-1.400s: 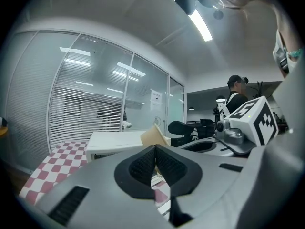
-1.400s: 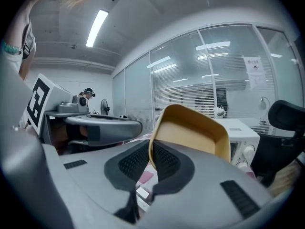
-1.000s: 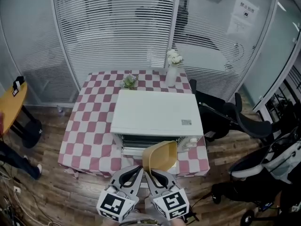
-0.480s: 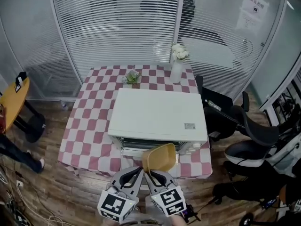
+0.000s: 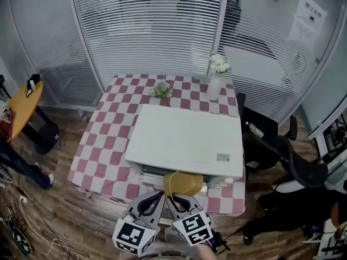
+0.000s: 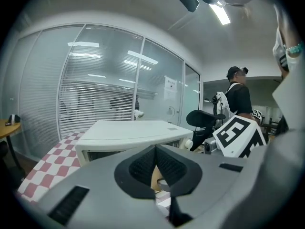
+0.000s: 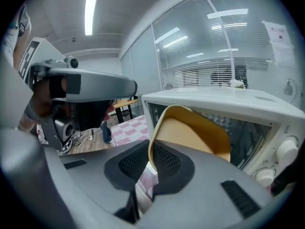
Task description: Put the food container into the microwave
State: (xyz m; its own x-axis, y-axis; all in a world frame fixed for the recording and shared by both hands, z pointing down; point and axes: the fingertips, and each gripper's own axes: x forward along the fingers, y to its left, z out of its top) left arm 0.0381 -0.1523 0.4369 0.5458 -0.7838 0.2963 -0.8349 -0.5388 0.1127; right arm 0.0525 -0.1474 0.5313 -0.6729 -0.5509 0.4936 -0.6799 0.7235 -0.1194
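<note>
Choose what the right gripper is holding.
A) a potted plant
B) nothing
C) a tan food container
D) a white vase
C: the right gripper has its jaws shut on the rim of the tan food container, just in front of the microwave.

A checkered table (image 5: pixel 103 155) bears the microwave (image 5: pixel 187 140), a vase (image 5: pixel 215 87) and a small plant (image 5: pixel 161 89).

microwave (image 5: pixel 184 140) mouth is open straight ahead but the container (image 5: pixel 183 183) fills its middle, knobs (image 7: pixel 286 149) crowd the right side, table (image 5: pixel 105 150) left of it is free
</note>
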